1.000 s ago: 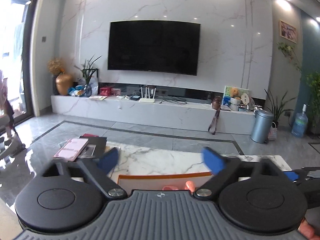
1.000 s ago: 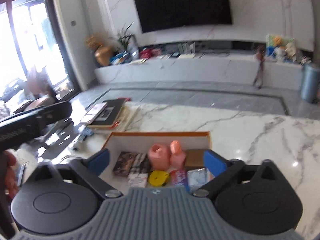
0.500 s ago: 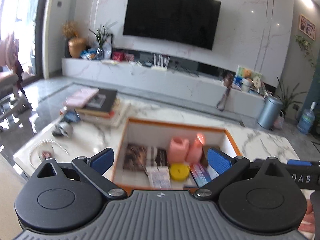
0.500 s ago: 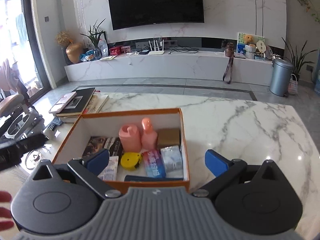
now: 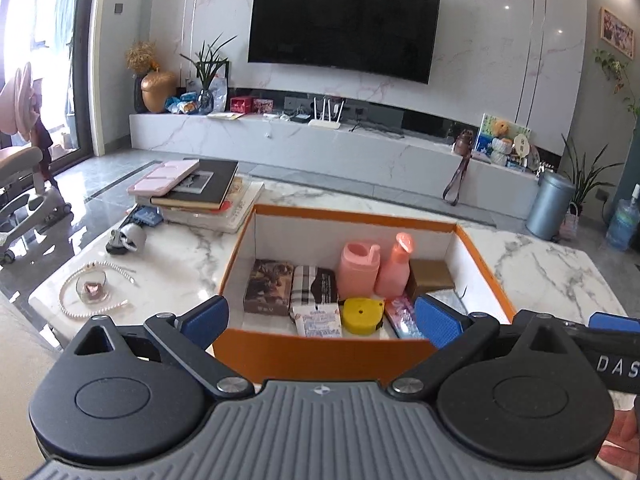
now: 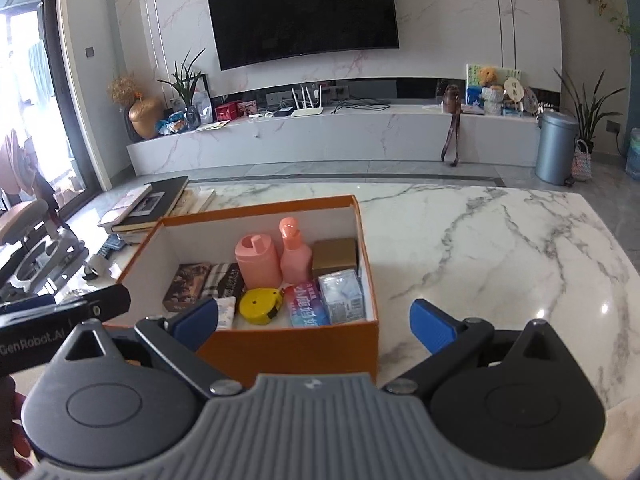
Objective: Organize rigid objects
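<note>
While the orange box (image 5: 320, 354) sits on the marble table (image 6: 500, 248), its near wall lies just beyond your left gripper (image 5: 320, 320), so the open top falls between and a little beyond the two blue pads. Inside, along the far side, stand a pink jar (image 5: 357, 270) and a pink spray bottle (image 5: 395, 268) just beside each other, with a brown carton (image 5: 432, 274) to their right. Nearer to you lie a dark pictured packet (image 5: 267, 287), a checked packet (image 5: 314, 284), a yellow tape measure (image 5: 362, 315) and a pale blue packet (image 6: 343, 294) at the right wall. Your left gripper stands wide and holds nothing. Your right gripper (image 6: 316, 322) is also spread wide and empty; it hovers over the box's near right corner, its left pad over the box, its right pad over bare marble. Left of the box on the table lie a stack of books (image 5: 200, 192), a pearl headband (image 5: 94, 288) and a small grey object (image 5: 126, 236). Far behind, a television (image 5: 344, 26) hangs on the wall.
</note>
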### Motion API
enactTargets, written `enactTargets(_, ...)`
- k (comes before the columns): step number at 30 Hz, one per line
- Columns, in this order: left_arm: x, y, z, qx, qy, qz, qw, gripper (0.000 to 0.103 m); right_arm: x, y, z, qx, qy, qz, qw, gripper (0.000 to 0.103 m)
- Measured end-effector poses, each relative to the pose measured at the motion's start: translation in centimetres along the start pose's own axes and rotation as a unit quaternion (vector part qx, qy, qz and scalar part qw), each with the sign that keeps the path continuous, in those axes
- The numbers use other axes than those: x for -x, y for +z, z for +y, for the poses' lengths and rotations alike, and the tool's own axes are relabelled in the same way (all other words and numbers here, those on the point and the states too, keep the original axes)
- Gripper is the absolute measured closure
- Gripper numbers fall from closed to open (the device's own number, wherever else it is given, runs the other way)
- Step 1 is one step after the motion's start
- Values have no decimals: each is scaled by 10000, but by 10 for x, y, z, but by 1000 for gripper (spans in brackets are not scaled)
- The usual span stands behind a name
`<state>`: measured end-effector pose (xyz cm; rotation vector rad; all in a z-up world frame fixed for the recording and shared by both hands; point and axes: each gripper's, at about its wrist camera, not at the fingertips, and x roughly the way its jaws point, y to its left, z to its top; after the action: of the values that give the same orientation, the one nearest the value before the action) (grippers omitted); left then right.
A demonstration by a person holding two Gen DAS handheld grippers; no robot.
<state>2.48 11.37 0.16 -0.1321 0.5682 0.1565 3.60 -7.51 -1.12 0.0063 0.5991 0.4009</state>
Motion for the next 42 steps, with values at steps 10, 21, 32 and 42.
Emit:
enactTargets(10, 3, -7, -12, -267, 200, 102, 9994, 0, 1, -11, -13, -175, 36, 34, 9998, 2)
enactTargets(21, 4, -9, -19, -494, 302, 162, 9982, 0, 3, -16, -13, -114, 127, 37, 9998, 2)
enactTargets(32, 7, -9, -22, -637, 285, 157, 9974, 0, 3, -18, -17, -208, 113, 80, 9997, 2)
enactTargets(42, 10, -8, -23, -631, 332, 129, 9974, 0, 5, -19, -19, -259, 174, 88, 9995, 2)
